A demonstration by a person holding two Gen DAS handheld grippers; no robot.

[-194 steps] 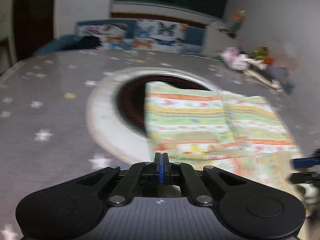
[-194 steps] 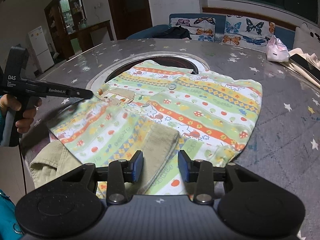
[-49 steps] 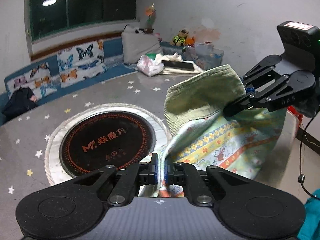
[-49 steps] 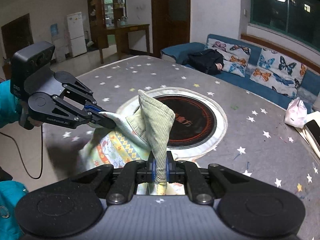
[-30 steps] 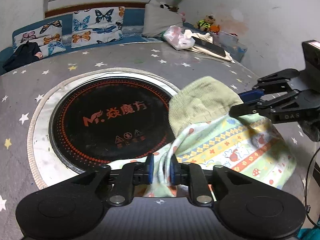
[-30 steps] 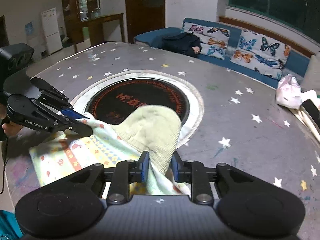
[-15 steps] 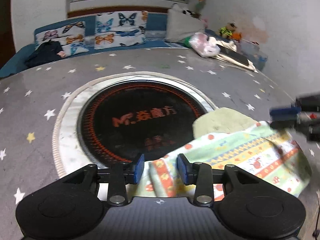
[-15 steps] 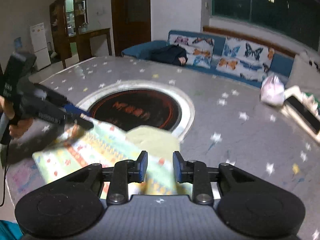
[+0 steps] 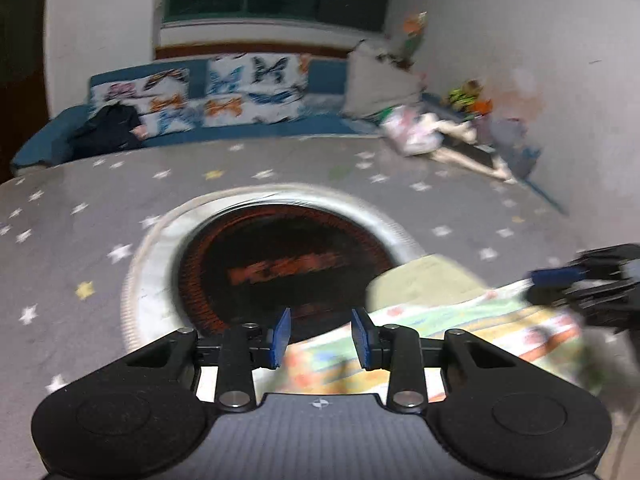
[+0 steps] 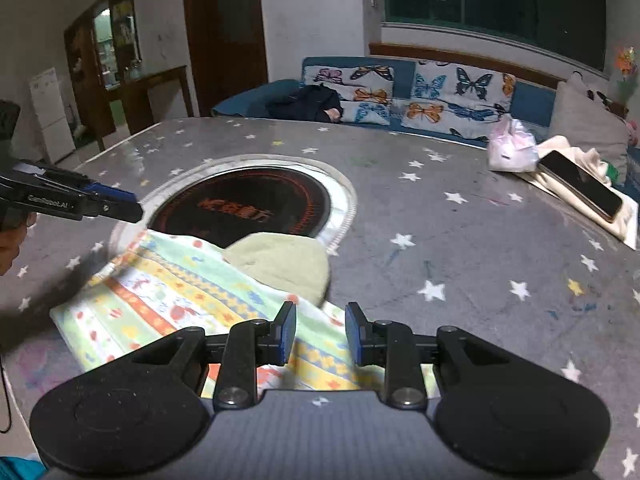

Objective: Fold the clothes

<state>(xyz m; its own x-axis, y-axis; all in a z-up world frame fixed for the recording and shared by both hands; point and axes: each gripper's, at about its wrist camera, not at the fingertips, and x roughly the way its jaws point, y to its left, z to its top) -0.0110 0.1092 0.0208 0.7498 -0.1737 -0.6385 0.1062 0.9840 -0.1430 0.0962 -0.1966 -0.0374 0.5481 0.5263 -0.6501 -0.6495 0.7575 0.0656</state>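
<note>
My left gripper (image 9: 320, 330) has jaws parted after just closing a little, gripping nothing; my right gripper (image 10: 321, 330) is likewise parted and free. The folded patterned garment (image 10: 168, 292) lies lower left on the starred table (image 10: 460, 240), overlapping the round cooktop (image 10: 244, 208).

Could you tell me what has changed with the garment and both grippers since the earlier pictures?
The garment, spread flat at first, was lifted by both grippers, folded and laid beside the burner. The left gripper and right gripper have let go; the left's jaws have just been closing slightly on nothing. The phone and bag stayed put.
</note>
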